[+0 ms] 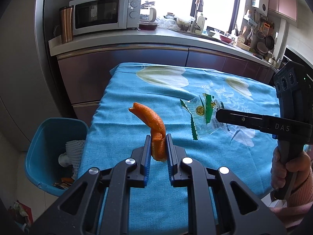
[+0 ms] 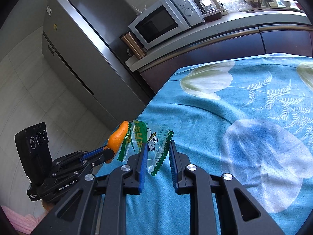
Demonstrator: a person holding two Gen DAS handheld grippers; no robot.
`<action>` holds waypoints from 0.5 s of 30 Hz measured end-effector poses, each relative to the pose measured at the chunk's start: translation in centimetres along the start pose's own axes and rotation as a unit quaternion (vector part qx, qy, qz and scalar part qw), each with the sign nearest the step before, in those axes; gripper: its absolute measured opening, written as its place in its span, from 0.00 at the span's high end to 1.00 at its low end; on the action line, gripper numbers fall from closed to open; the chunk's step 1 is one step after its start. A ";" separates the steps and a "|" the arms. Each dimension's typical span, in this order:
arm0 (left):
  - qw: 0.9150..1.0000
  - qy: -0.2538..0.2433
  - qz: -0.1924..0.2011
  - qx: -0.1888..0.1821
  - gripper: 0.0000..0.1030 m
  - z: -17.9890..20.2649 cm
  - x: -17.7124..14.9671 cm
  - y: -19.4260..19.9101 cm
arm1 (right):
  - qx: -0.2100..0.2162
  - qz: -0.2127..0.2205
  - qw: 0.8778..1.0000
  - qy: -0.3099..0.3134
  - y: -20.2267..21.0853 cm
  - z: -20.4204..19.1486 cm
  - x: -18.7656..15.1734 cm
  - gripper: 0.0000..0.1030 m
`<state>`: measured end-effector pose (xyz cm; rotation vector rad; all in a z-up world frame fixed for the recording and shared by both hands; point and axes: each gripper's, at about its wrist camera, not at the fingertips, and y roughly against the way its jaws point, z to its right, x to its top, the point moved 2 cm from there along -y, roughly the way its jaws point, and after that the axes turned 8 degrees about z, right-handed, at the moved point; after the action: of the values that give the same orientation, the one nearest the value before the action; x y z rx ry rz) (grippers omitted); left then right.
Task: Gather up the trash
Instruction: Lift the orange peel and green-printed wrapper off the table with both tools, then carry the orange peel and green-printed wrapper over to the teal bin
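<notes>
My left gripper (image 1: pixel 158 138) is shut on a curled orange peel (image 1: pixel 152 121) and holds it above the blue flowered tablecloth (image 1: pixel 195 162). The peel also shows in the right wrist view (image 2: pixel 117 137), clamped in the left gripper (image 2: pixel 106 149). My right gripper (image 2: pixel 158 145) has a clear, green-edged snack wrapper (image 2: pixel 154 143) between its fingers, with a gap on the right side; I cannot tell if it grips it. In the left wrist view the right gripper (image 1: pixel 218 115) reaches the wrapper (image 1: pixel 205 113) from the right.
A blue bin (image 1: pixel 49 156) with white foam netting and scraps stands on the floor left of the table. Behind are a counter (image 1: pixel 137 37) with a microwave (image 1: pixel 105 12) and a copper tumbler (image 1: pixel 66 24). A steel fridge (image 2: pixel 78 45) stands at the left.
</notes>
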<state>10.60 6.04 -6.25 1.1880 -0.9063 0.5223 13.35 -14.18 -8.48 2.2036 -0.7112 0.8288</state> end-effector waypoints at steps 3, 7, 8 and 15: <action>1.000 0.000 0.001 0.003 0.85 -0.2 0.0 0.1 | 0.003 -0.002 1.000 0.001 -0.1 -0.2 -0.1 0.80; 1.000 0.002 0.003 0.006 0.85 -0.6 -0.1 0.3 | 0.005 -0.005 1.000 0.002 -0.5 -0.5 0.0 0.80; 1.000 0.003 0.003 0.007 0.85 -0.7 -0.1 0.4 | 0.005 -0.005 1.000 0.003 -0.6 -0.6 -0.1 0.80; 1.000 0.006 0.006 0.015 0.85 -1.2 0.0 0.8 | 0.011 -0.009 1.000 0.007 -1.1 -1.0 -0.2 0.80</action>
<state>10.33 7.44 -5.91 1.2047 -0.8987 0.5546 13.57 -12.75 -8.51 2.2180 -0.6783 0.8452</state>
